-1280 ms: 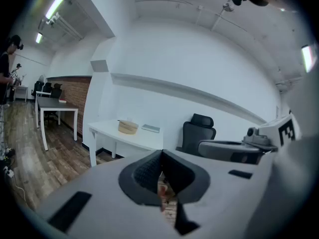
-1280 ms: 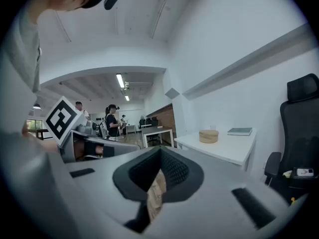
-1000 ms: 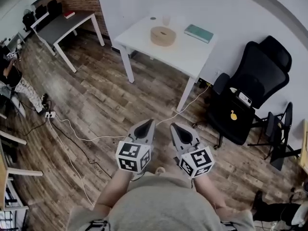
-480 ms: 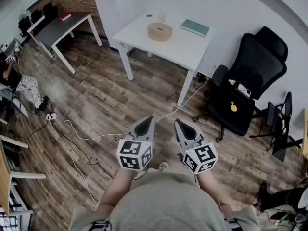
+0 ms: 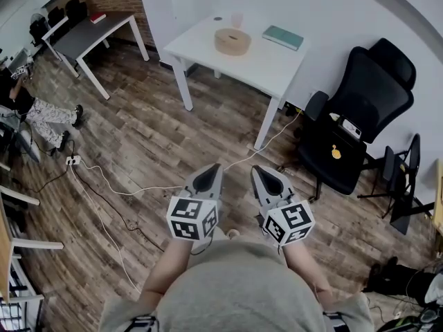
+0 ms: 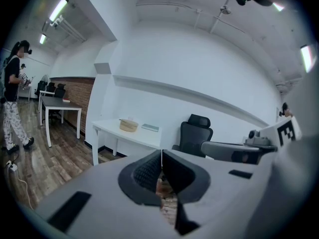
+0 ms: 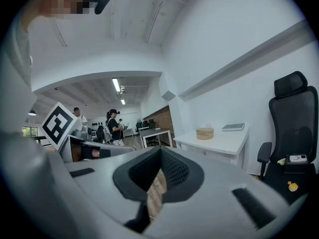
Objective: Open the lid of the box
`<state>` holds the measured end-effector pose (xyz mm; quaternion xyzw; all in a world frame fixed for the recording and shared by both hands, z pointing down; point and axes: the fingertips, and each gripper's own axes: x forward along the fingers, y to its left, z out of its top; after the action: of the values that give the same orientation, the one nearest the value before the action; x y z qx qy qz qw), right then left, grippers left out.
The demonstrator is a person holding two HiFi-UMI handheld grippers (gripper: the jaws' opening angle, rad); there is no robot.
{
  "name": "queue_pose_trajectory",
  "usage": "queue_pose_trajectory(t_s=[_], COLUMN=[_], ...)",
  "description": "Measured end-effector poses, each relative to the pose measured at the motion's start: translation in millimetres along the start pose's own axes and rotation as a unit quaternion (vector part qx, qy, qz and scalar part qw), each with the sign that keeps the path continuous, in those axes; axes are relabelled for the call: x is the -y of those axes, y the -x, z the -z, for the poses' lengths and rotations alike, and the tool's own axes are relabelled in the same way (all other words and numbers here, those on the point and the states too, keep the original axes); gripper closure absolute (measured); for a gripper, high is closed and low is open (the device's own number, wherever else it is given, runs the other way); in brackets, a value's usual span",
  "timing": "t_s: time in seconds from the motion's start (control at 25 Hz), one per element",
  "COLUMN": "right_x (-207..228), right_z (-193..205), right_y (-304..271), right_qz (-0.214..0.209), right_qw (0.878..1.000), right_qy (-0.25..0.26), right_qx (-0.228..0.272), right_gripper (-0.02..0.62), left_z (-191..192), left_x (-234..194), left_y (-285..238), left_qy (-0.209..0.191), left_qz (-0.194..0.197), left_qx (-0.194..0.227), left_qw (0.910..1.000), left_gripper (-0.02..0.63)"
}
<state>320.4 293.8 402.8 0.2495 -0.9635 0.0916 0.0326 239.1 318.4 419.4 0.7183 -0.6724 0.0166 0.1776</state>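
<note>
Box (image 5: pixel 232 41): round, tan, lid seated, standing toward the far left corner of the white desk (image 5: pixel 256 64), well apart from both grippers. The desk's near edge is free of clutter, so I judge it the better side to approach from. An office chair (image 5: pixel 367 116) stands off the desk's right edge. A cable (image 5: pixel 271 146) crosses the floor before the desk and could catch a foot. Left gripper (image 5: pixel 207 179) and right gripper (image 5: pixel 266 180) are level, side by side, jaws closed on nothing. Recommended: walk in, open the jaws early, steady the base with one gripper and lift the lid straight up with the other. A green book (image 5: pixel 282 37) lies by the far right corner, and a cup (image 5: pixel 237 20) stands at the far edge behind the box. Avoid both.
</note>
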Motion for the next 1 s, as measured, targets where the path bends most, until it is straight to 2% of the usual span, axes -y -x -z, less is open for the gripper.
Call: queue_pose_trajectory(t_s=[0.36, 0.6, 1.0], right_x=[-0.1, 16.6, 48.7], right_z=[5.2, 4.7, -8.6], right_y=[2.7, -9.3, -78.2], right_qz=[-0.011, -0.006, 0.004], right_qw=[1.000, 1.000, 0.999], right_qy=[-0.007, -0.022, -0.031], right_qx=[-0.009, -0.010, -0.008], right_gripper=[0.594, 0.594, 0.594], left_z=[7.1, 4.7, -20.1], left_x=[9.9, 3.5, -40.4], left_y=[-4.7, -21.7, -76.9], left_qy=[0.012, 0.021, 0.017], left_qz=[0.003, 0.006, 0.019], left_qx=[-0.008, -0.011, -0.013], left_qw=[0.9999, 0.9997, 0.9996], left_gripper=[0.598, 0.598, 0.598])
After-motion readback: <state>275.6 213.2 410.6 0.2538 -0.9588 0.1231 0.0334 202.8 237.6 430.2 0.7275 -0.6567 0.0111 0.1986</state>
